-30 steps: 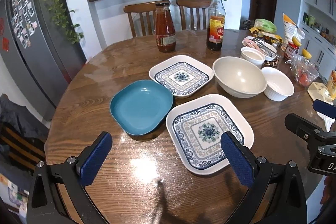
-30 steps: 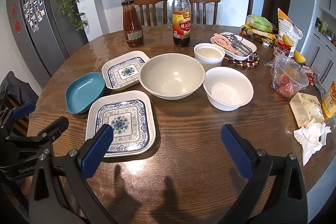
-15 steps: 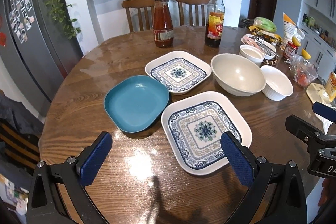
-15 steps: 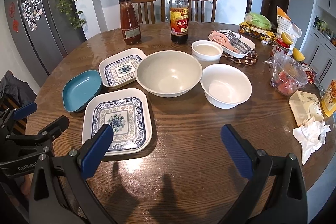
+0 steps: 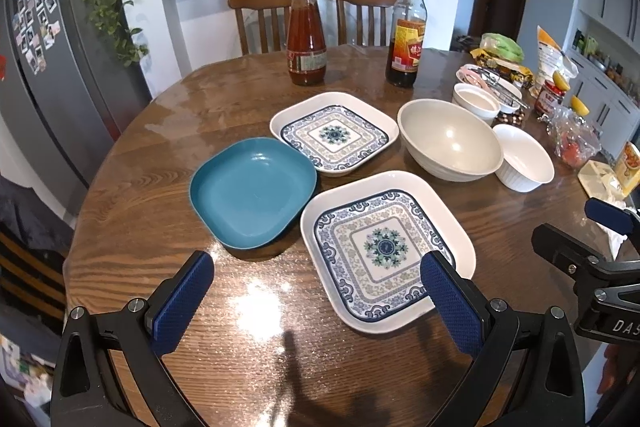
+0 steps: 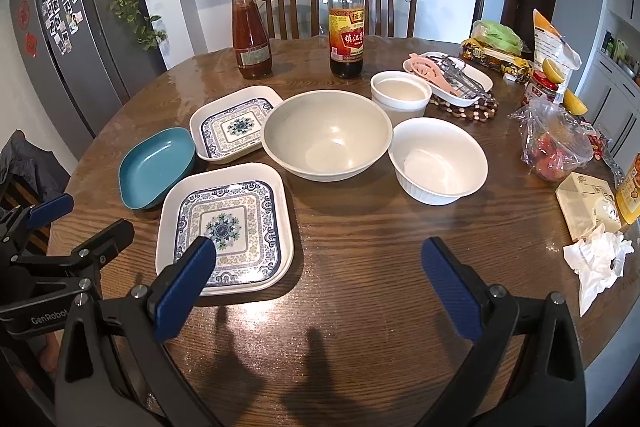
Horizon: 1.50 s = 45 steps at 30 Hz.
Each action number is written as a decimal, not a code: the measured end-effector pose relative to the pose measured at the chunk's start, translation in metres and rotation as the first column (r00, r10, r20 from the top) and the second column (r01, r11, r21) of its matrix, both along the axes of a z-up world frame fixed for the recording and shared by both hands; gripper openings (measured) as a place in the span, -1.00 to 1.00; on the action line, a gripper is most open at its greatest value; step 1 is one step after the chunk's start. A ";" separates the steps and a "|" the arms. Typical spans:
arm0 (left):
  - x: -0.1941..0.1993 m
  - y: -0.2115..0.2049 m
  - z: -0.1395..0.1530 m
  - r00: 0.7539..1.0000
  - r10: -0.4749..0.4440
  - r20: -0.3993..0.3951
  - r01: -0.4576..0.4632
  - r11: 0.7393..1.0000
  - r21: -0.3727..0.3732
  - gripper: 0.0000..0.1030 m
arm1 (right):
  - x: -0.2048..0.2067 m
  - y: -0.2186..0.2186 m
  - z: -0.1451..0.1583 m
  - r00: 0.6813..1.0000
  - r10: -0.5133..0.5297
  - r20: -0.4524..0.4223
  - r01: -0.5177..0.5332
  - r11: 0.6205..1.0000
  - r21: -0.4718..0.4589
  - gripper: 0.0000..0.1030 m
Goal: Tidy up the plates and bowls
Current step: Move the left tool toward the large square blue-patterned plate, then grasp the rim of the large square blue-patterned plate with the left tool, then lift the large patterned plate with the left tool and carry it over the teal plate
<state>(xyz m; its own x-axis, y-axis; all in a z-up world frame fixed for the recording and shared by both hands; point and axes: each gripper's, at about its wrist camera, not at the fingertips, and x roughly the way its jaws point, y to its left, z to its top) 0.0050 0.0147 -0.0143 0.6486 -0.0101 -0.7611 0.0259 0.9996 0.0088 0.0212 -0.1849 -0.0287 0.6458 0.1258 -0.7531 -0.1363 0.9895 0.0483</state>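
The large patterned plate (image 5: 386, 249) lay nearest the front edge of the surface (image 5: 160, 131), a white square dish with a blue border and a floral medallion, and compared with a second earlier it sat lower and closer in both views, while the dishes kept their places relative to one another. Just beside its left corner sat the teal plate (image 5: 252, 191), plain and glossy, and behind both lay the small patterned plate (image 5: 334, 135), its rim touching or nearly touching the teal one. To the right stood the beige bowl (image 6: 326, 135), then the white ribbed bowl (image 6: 438, 161), with a small white ramekin (image 6: 400, 95) behind them. The left tongs (image 5: 316, 291) hung open over the front edge, gripping nothing, one blue pad overlapping the large plate's near corner in the picture. The right tongs (image 6: 318, 277) also stood wide apart and empty above bare wood. A sauce bottle (image 5: 306, 37) and a vinegar bottle (image 5: 406, 29) stood toward the far edge. Only the right view showed the crumpled tissue (image 6: 596, 263) and the carton (image 6: 586, 203) at the right edge in full; the left view showed more of the surface's left rim.
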 end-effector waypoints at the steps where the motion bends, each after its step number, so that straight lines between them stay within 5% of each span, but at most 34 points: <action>1: 0.000 0.000 -0.001 1.000 -0.001 -0.005 0.001 1.000 -0.002 0.99 | 0.001 0.001 -0.001 1.000 0.000 -0.002 0.000 1.000 -0.002 1.00; 9: 0.021 0.008 -0.045 0.978 0.025 -0.207 -0.036 0.998 -0.047 0.99 | 0.024 0.011 -0.029 0.994 0.074 -0.075 -0.072 0.997 0.028 1.00; 15: 0.023 0.010 -0.060 0.967 0.008 -0.253 -0.040 0.992 -0.119 0.99 | 0.041 0.014 -0.049 0.988 0.097 -0.120 -0.088 0.993 0.081 0.93; 19: 0.030 0.006 -0.065 0.968 -0.018 -0.251 -0.030 0.982 -0.184 0.72 | 0.055 0.020 -0.062 0.977 0.135 -0.165 -0.116 0.986 0.122 0.41; 23: 0.043 0.003 -0.076 0.956 -0.015 -0.292 -0.046 0.979 -0.199 0.17 | 0.066 0.026 -0.075 0.959 0.182 -0.216 -0.146 0.974 0.172 -0.28; 28: 0.047 0.004 -0.074 0.960 -0.013 -0.279 -0.038 0.984 -0.177 -0.13 | 0.070 0.028 -0.086 0.950 0.184 -0.253 -0.144 0.975 0.167 -0.80; 37: 0.001 0.011 -0.061 0.961 -0.069 -0.267 0.032 0.990 -0.139 -0.19 | 0.016 0.022 -0.070 0.934 0.252 -0.253 -0.195 0.954 0.229 -0.81; 42: -0.010 0.023 -0.067 0.955 -0.027 -0.294 -0.011 0.992 -0.128 -0.19 | -0.001 0.037 -0.081 0.908 0.300 -0.294 -0.235 0.943 0.235 -0.72; 43: -0.011 0.026 -0.069 0.951 -0.023 -0.309 -0.016 0.992 -0.124 -0.15 | -0.002 0.042 -0.083 0.902 0.308 -0.303 -0.246 0.942 0.228 -0.66; 45: -0.017 0.029 -0.069 0.949 -0.028 -0.313 -0.012 0.992 -0.125 0.18 | -0.001 0.045 -0.082 0.905 0.294 -0.308 -0.241 0.950 0.201 -0.22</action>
